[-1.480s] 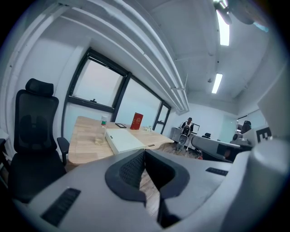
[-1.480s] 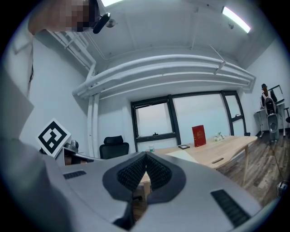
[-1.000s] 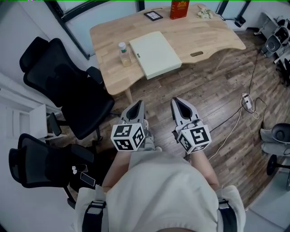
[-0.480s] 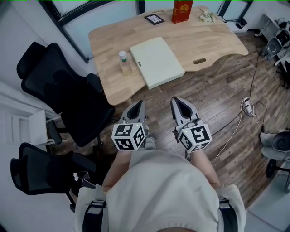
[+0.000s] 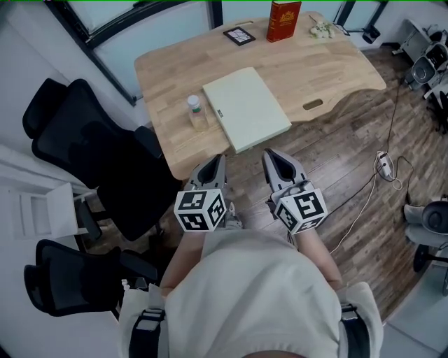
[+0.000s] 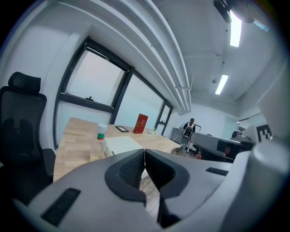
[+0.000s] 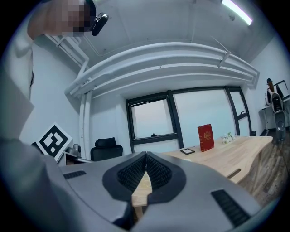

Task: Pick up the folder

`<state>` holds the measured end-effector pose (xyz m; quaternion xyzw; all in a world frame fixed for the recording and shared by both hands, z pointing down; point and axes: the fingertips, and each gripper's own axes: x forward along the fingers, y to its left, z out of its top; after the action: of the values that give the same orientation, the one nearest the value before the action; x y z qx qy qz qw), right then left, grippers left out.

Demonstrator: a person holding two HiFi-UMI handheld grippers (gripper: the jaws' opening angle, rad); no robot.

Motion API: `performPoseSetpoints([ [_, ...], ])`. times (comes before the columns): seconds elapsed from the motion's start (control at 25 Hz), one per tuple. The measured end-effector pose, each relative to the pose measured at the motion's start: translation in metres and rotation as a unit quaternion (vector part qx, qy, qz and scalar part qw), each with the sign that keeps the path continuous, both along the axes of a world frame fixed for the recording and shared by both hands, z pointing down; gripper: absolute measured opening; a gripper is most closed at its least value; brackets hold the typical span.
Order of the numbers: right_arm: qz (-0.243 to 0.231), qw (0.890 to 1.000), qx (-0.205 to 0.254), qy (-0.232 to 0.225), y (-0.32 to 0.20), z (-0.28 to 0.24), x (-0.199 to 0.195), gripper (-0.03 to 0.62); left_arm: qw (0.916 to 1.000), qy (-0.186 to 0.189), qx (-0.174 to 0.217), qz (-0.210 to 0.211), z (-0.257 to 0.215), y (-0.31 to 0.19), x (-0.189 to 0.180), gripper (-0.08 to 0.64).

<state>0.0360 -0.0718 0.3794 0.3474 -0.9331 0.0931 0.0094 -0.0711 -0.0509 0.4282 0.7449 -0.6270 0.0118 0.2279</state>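
Both hand-held grippers have closed in on the desk since the earlier frame: in the head view the pale green rectangular folder (image 5: 246, 108) now sits much nearer their tips than it did a second ago, its near corner just ahead of them.

That folder lies flat on the light wooden desk (image 5: 336, 66), turned at an angle, its near corner reaching the desk's front edge. A small clear bottle with a white cap (image 5: 197, 112) stands just beside its left edge. Farther back on the desk are a red upright box (image 5: 283, 21), a small black-framed square card (image 5: 239, 36) and a little white cluster (image 5: 322, 29) too small to make out.

The left hand-held gripper (image 5: 217, 165) is over the wood-plank floor (image 5: 329, 154), short of the desk and touching nothing. Its own view shows the ribbed jaws pressed together with nothing between them – the folder (image 6: 121, 145) and bottle (image 6: 101, 136) lie beyond them. The right hand-held gripper (image 5: 271, 159) is alongside, also short of the desk; its jaws are together at the tips and empty, with the desk edge visible beyond the small gap below them.

A black mesh office chair (image 5: 91, 147) stands at the desk's left end, with a second black chair (image 5: 66, 280) nearer the person. A white power strip with its cable (image 5: 383, 162) lies on the floor to the right.
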Motion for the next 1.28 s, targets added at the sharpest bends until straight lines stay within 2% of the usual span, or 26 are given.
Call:
performPoseSetpoints([
  [0.64,0.020,1.000,-0.002,0.004,-0.058,0.002,-0.044,0.020,0.9993,0.005,-0.005,0.037,0.007,-0.060,-0.035,0.021],
  [1.28,0.100,0.995,-0.022,-0.002,-0.098,0.021,-0.039,0.020,0.9956,0.005,-0.011,0.093,0.023,-0.105,-0.045,0.021],
])
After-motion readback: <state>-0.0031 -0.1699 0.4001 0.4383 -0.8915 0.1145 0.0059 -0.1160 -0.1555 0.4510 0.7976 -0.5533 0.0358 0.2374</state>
